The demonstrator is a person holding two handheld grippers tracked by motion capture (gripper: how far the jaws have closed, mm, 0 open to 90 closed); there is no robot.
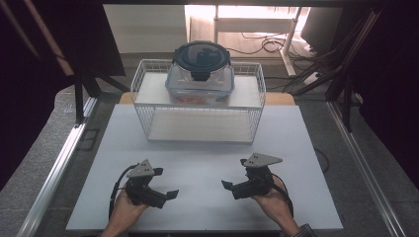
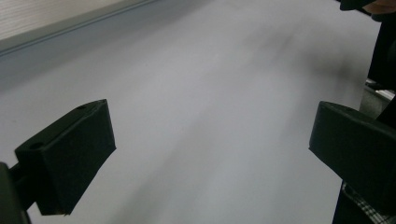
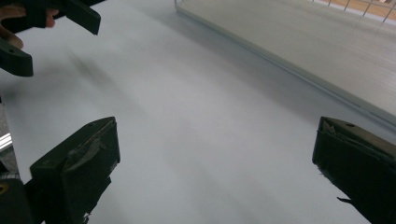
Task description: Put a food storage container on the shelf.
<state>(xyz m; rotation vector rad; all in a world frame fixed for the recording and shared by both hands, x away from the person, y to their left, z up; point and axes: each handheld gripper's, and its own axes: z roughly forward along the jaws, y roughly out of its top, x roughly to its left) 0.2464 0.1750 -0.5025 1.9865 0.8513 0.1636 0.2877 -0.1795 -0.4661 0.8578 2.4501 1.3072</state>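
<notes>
A clear food container (image 1: 200, 74) with a dark round clip lid stands on the top shelf of a white wire rack (image 1: 143, 84) at the back of the white table (image 1: 197, 153); something reddish shows through its wall. My left gripper (image 1: 167, 183) rests near the front left, points to the right, and is open with nothing between its jaws (image 2: 210, 154). Held at the front right, my right gripper (image 1: 233, 174) points to the left, open and empty too (image 3: 215, 158). The two face each other, well apart.
The rack's lower shelf (image 3: 327, 46) is bare and open toward me. The left gripper (image 3: 28, 28) is seen across the table in the right gripper view. Metal frame rails (image 1: 54, 168) run along both table sides, and cables (image 1: 267, 44) lie on the floor behind.
</notes>
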